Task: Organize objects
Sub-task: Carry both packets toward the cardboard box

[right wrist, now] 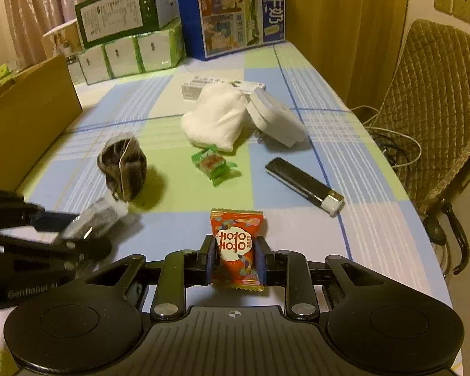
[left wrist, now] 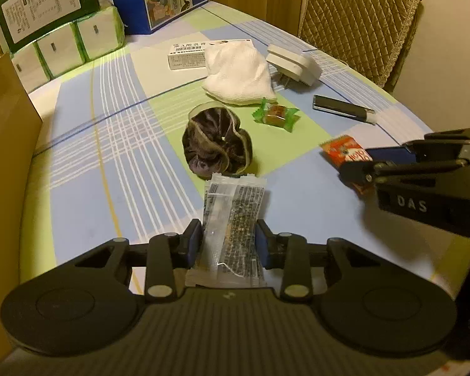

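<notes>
The left gripper point(left wrist: 228, 239) is clamping a clear printed sachet point(left wrist: 233, 219) between its fingers, the packet's lower end hiding behind the gripper body. The right gripper point(right wrist: 235, 258) is pinching a red snack packet point(right wrist: 236, 244) above the checked tablecloth point(right wrist: 297, 219). Its print is staying blurred; the scrunchie point(left wrist: 217, 144) is lying just beyond the sachet.

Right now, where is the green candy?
The green candy lies mid-table in both views, between the dark scrunchie and the black lighter, just before the white cloth.

A home dining room: checked tablecloth point(right wrist: 300, 72), quilted chair point(right wrist: 435, 106), curtains point(right wrist: 47, 3), stacked tissue packs point(right wrist: 131, 53).
</notes>
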A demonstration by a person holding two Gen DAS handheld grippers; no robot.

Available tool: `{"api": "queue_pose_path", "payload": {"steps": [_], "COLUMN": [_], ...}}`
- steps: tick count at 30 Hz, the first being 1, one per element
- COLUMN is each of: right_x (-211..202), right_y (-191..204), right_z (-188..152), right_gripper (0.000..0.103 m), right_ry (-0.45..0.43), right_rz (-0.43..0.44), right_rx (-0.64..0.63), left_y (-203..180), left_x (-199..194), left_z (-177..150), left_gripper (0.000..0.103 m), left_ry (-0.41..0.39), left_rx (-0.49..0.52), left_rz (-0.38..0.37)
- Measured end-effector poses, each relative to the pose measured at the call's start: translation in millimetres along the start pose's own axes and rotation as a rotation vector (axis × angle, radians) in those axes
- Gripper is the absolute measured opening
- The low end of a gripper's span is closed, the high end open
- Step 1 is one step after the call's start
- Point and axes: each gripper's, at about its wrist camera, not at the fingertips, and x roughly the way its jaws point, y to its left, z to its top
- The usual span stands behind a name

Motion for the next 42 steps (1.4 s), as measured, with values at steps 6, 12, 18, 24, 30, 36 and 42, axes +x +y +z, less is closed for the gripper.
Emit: {"api": "queue_pose_path", "payload": {"steps": [6,12,18,24,30,36,42], "right_x": [-12,-34,-65,-92,-110,-114,-114], "right_y": [4,11,28,57,90,135,180], "right_z": [-3,-4,5,24,39,50,63], "right_gripper": [0.023,0.023,0.023,0.023,0.023,0.023,0.023], "right_ry": [-0.002,-0.021,-0.058,-0.12,-0.158,-0.163,-0.179], "right_rz": [-0.004,0.003,0.037,0.083,0.142,0.218,0.287], "right_rx": [0.008,0.015,0.006,-0.03,-0.069,-0.13,-0.186], "left_y": [0,2,13,30,52,81,126], "left_x": [-20,-46,-78,-114,-149,-181,-212], "left_z": [-4,-6,1,4,1,-7,-20], "left_gripper": [0.031,0.031,0.031,0.031,0.031,0.031,0.031], "left_ry": [-0.005,-0.034,-0.074,-0.118,-0.15,-0.173,-0.18], "left_rx": [-0.057,-0.101,-0.139,-0.169,-0.189,-0.212,-0.251], "left_rz": [-0.026,-0.034,-0.007,0.034,0.087,0.139,0.22]}}
